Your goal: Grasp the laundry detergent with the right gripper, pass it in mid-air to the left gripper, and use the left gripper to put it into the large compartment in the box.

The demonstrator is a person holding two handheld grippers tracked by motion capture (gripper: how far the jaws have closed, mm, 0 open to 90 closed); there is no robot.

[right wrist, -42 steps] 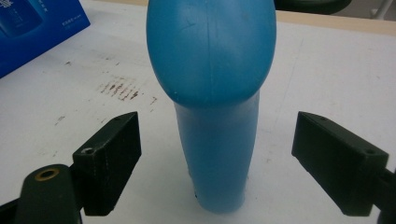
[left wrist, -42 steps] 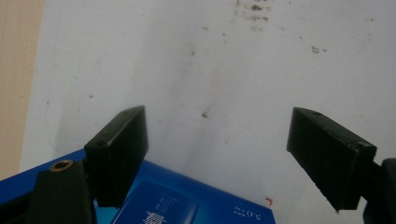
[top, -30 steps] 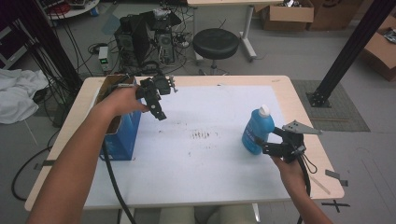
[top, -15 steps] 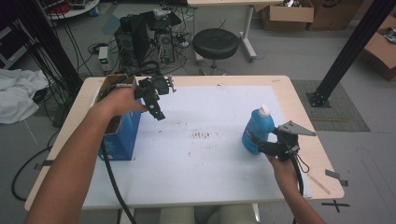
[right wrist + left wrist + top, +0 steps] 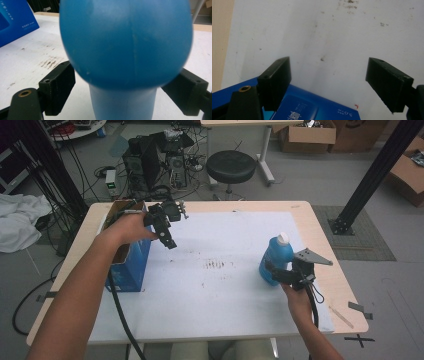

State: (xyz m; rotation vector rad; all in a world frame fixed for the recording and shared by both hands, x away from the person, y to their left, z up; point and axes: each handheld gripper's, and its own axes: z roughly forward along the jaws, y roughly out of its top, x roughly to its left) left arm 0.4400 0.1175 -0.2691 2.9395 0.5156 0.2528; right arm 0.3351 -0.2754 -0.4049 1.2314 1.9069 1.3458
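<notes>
A blue bottle (image 5: 276,258) stands upright on the desk (image 5: 225,305). The right claw (image 5: 274,271) straddles it, wide open. Well left, the left claw (image 5: 167,237) hangs open beside a blue box (image 5: 131,267).

Grey concrete floor (image 5: 310,175); round black padded stool (image 5: 231,166) behind light wooden table (image 5: 320,235); brown cardboard boxes (image 5: 305,135) beyond stool.
</notes>
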